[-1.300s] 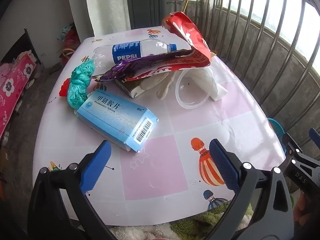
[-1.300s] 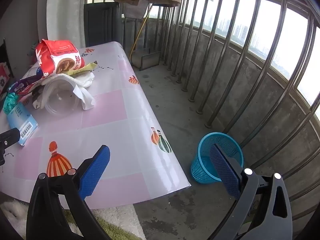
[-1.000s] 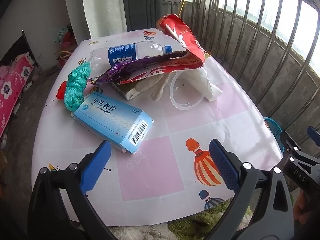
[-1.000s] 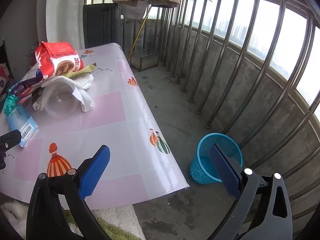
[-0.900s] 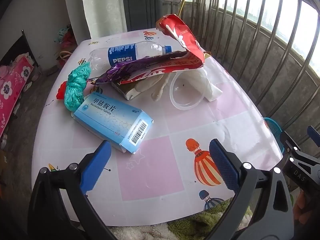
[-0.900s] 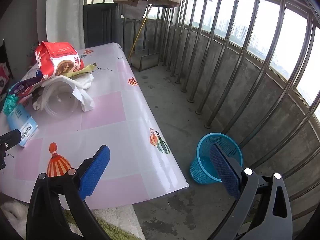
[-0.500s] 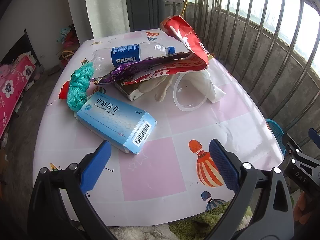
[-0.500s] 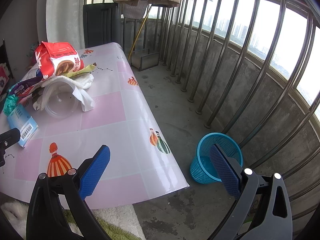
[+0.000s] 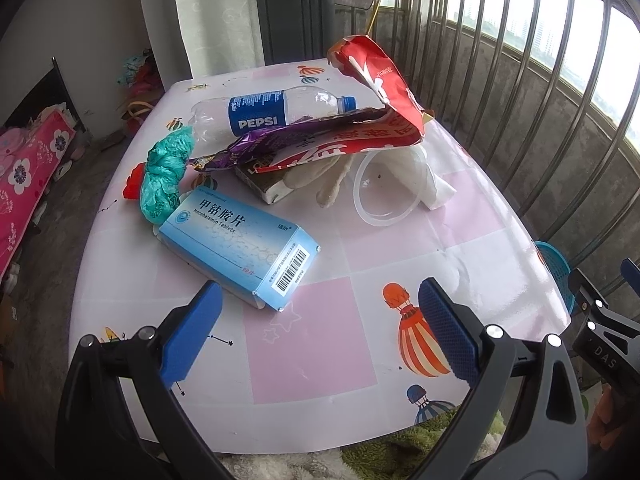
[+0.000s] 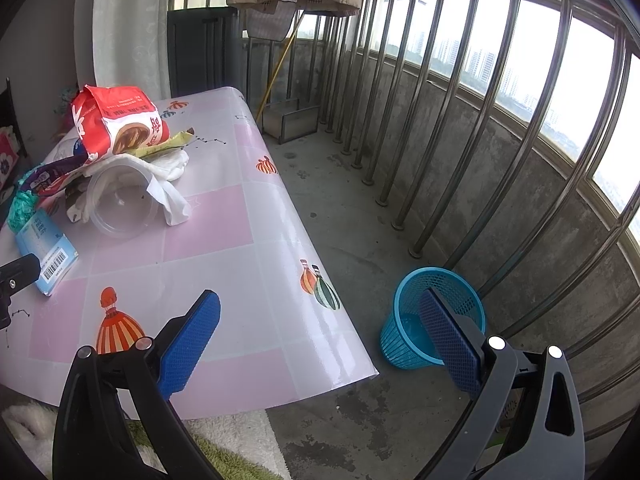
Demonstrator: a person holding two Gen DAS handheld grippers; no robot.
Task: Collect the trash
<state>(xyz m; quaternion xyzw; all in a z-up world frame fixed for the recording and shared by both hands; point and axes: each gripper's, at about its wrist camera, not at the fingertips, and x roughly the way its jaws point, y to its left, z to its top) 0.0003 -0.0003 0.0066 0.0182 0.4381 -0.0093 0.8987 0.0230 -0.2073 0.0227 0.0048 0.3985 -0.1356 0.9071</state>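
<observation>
A pile of trash lies on the table [image 9: 312, 344]: a light blue medicine box [image 9: 240, 244] nearest, a green plastic bag [image 9: 166, 176], a Pepsi bottle [image 9: 272, 114], a purple wrapper [image 9: 280, 140], a red snack bag [image 9: 380, 80], white tissue and a clear plastic cup [image 9: 386, 194]. My left gripper [image 9: 316, 332] is open and empty, just short of the medicine box. My right gripper [image 10: 320, 336] is open and empty over the table's right edge. A blue mesh bin [image 10: 430, 316] stands on the floor to the right of the table.
A metal balcony railing [image 10: 480, 120] runs along the right side. A dark cabinet [image 9: 296, 16] and curtain stand behind the table. A green and white rug [image 10: 224, 452] lies under the near edge. A pink flowered cloth [image 9: 24, 168] is far left.
The left gripper has drifted slightly, so the trash pile sits a little closer and more centred. The right gripper view is almost unchanged. Both stay open.
</observation>
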